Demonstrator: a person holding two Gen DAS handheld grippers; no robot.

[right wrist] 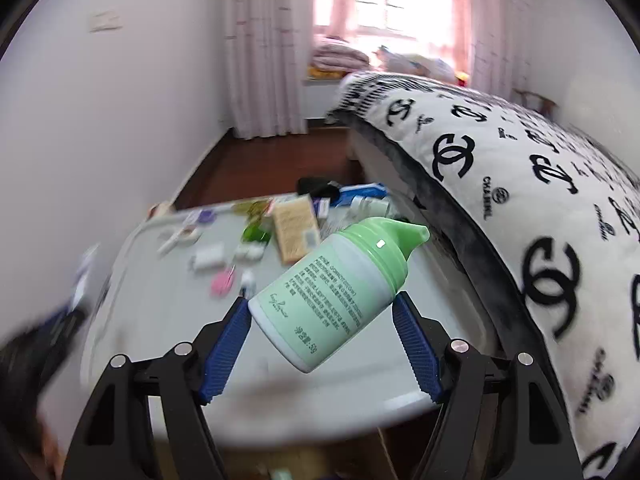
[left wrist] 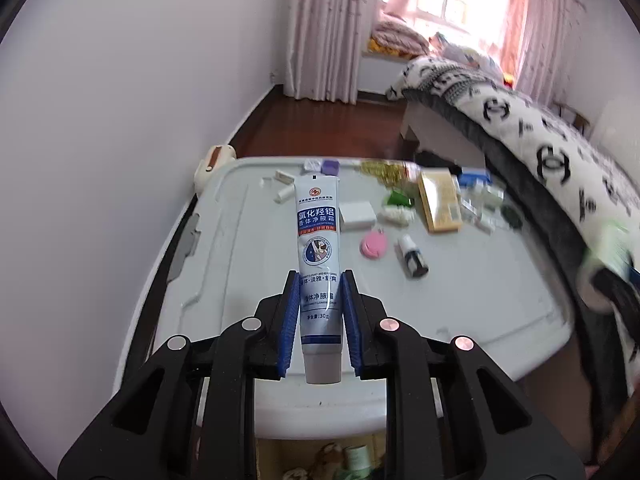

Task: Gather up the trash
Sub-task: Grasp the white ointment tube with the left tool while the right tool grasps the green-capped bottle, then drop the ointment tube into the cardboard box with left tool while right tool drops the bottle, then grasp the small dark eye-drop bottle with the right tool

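My left gripper [left wrist: 320, 300] is shut on a white and blue cream tube [left wrist: 319, 248], held upright above the grey storage-box lid [left wrist: 248, 264], cap end toward me. My right gripper [right wrist: 322, 316] is shut on a pale green pump bottle [right wrist: 332, 292], tilted with its green nozzle up and to the right, above the same lid [right wrist: 160, 312]. The bottle shows blurred at the right edge of the left wrist view [left wrist: 604, 264].
On the lid lie a pink round item [left wrist: 373, 245], a small black-and-white bottle [left wrist: 413, 257], a white box [left wrist: 358, 216], a tan box [left wrist: 440, 200] and several small packets at the back. A bed with a black-and-white blanket [right wrist: 540, 208] stands right. A white wall is left.
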